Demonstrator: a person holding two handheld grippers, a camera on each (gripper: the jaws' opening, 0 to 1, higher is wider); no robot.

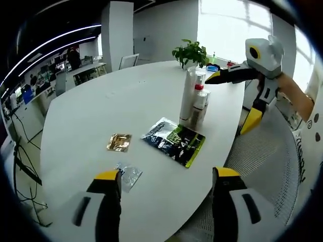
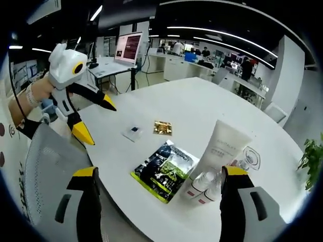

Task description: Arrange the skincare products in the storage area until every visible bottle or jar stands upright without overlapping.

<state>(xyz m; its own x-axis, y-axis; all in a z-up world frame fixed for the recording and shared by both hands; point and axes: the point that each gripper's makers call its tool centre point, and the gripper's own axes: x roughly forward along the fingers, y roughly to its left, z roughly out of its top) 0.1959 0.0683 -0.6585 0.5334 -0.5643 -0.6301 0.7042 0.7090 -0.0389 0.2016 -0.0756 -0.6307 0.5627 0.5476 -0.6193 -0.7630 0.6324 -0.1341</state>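
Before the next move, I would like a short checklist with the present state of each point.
1. Left gripper open, holding nothing: ok.
2. Right gripper open, holding nothing: ok.
3. Tall white tube upright: ok.
4. Two small clear bottles with red collars upright: ok in the left gripper view.
5. Dark green foil sachet, gold sachet and clear packet lie flat and apart on the white table: ok.
6. Bottles and tube not overlapping: cannot tell, they stand very close.

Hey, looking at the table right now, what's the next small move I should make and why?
Probably bring the open right tool toward the tall white tube. It leans against the small red-capped bottles rather than standing apart, and both tools hold nothing.
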